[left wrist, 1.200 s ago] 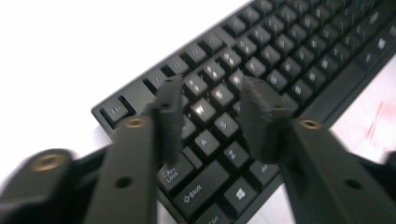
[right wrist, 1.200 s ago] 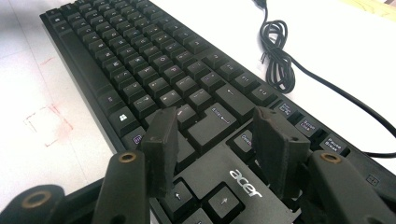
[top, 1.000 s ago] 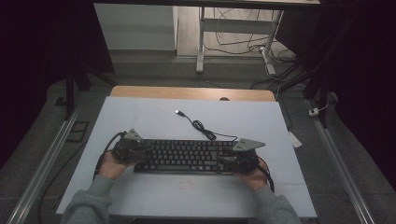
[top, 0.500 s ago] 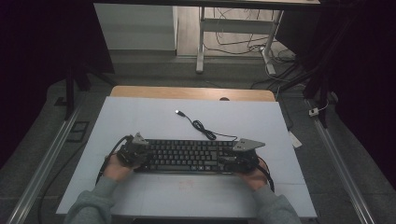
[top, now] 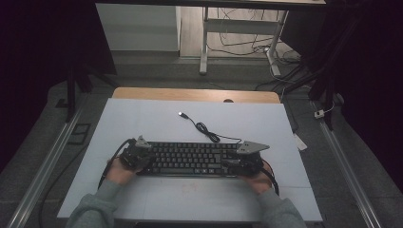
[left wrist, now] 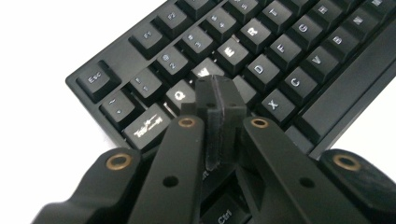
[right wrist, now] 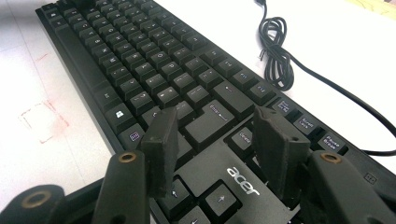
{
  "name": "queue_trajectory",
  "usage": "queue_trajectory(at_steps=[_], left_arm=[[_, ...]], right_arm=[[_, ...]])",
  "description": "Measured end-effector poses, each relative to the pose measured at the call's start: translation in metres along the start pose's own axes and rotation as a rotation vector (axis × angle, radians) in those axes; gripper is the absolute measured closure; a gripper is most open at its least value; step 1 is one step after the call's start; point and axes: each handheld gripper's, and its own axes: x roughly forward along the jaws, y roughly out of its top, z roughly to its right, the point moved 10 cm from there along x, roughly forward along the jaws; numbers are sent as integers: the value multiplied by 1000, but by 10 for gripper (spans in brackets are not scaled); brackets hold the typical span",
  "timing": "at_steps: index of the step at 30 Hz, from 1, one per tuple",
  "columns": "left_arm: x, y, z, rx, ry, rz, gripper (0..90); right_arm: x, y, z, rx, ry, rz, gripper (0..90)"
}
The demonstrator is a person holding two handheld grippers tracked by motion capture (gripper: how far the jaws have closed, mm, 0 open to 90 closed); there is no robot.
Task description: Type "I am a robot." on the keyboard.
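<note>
A black keyboard [top: 190,159] lies across the near half of the white table [top: 157,118], and its cable [top: 206,129] curls away toward the far side. My left gripper [top: 138,154] is at the keyboard's left end. In the left gripper view its jaws [left wrist: 218,88] are shut together with nothing between them, tips over the keys [left wrist: 280,46] beside Q and W. My right gripper [top: 237,164] hangs over the right end. In the right gripper view it [right wrist: 215,114] stands open above the Enter and arrow keys [right wrist: 154,51], holding nothing.
The cable [right wrist: 275,51] is bundled in a loop behind the keyboard and ends in a loose USB plug [top: 181,114]. A wooden strip [top: 195,95] edges the table's far side. A faint red square mark [right wrist: 42,121] sits on the table in front of the keyboard.
My left gripper has edged to the right, further onto the keyboard's left end. The right gripper and the keyboard have stayed where they were.
</note>
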Motion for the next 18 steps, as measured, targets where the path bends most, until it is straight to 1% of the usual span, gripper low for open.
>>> queue_trajectory(at_steps=[2, 4, 9, 11, 14, 18], left_arm=[[-1, 1, 0, 1, 5, 6, 888], [-4, 3, 0, -2, 2, 29, 888], [-19, 11, -3, -42, -6, 108, 888], [-24, 14, -4, -65, -17, 146, 876], [-31, 18, -5, -92, -24, 191, 768], [-38, 22, -6, -125, -26, 236, 555]], right_arm=[[0, 0, 0, 0, 1, 3, 515], [0, 1, 0, -1, -1, 3, 514], [-1, 1, 1, 2, -1, 7, 515], [-1, 1, 1, 4, -1, 8, 515], [-1, 1, 1, 3, -1, 9, 515], [-1, 1, 1, -2, -4, 6, 515]])
